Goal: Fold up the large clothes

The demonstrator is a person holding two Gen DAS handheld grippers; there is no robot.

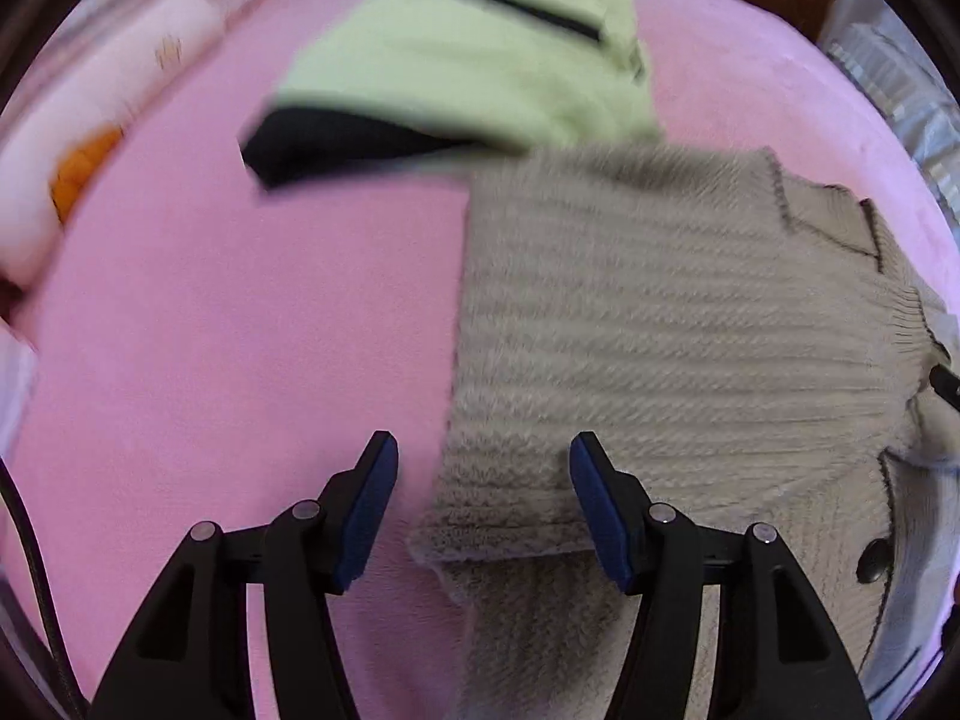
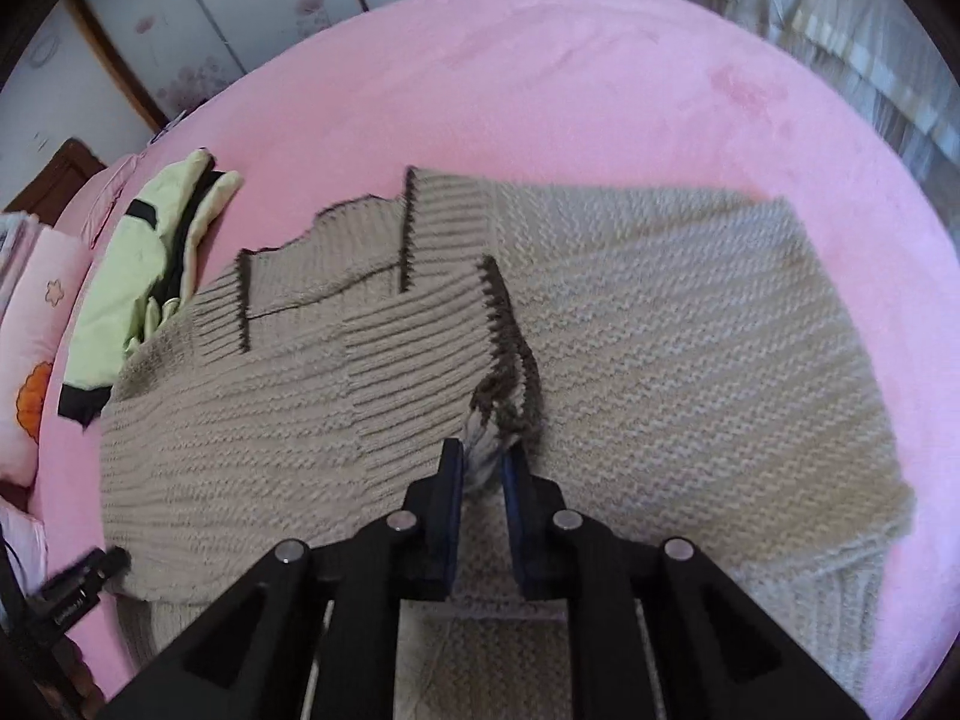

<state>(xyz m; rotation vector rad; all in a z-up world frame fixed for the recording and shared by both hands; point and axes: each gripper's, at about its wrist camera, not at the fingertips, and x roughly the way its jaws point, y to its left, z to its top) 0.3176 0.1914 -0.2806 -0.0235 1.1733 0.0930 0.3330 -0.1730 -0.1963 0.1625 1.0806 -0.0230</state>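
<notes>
A large beige knit cardigan [image 1: 660, 330] [image 2: 690, 330] lies flat on the pink bed [image 1: 210, 330] [image 2: 570, 72], with one ribbed sleeve folded across its body. The sleeve's dark-trimmed cuff [image 2: 504, 348] is bunched between the pads of my right gripper [image 2: 485, 450], which is shut on it. My left gripper [image 1: 485, 441] stands open just above the cardigan's left lower edge. The knit lies below the gap and neither pad touches it. A dark button [image 1: 874, 558] shows on the cardigan's front at the right.
A folded light-green and black garment [image 1: 468, 60] [image 2: 132, 276] lies on the bed beyond the cardigan, touching its far edge. Pink pillows [image 1: 90, 138] [image 2: 36, 360] line the bed's left side. Flowered wardrobe doors [image 2: 240, 12] stand behind the bed.
</notes>
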